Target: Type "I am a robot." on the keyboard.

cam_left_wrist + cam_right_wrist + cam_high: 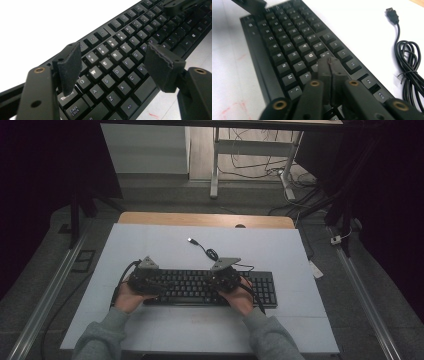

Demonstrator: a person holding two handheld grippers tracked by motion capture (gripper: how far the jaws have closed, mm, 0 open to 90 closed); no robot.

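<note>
Black keyboard (pixel 117 62) reads "Caps Lock"; left claw (pixel 112 67) gapes, right claw (pixel 329 62) is closed.

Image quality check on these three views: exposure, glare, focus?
High view: dim, room edges near black, the keyboard low in contrast. Left gripper view: the table is blown out to pure white; keys sharp, the near fingers soft. Right gripper view: table bright, the cable clear, the shut fingers blurred up close.

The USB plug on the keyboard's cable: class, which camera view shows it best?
The right gripper view: the USB plug lies large and sharp on the white mat, above its coiled cable. The high view shows it tiny. The left gripper view looks at the keys.
</note>
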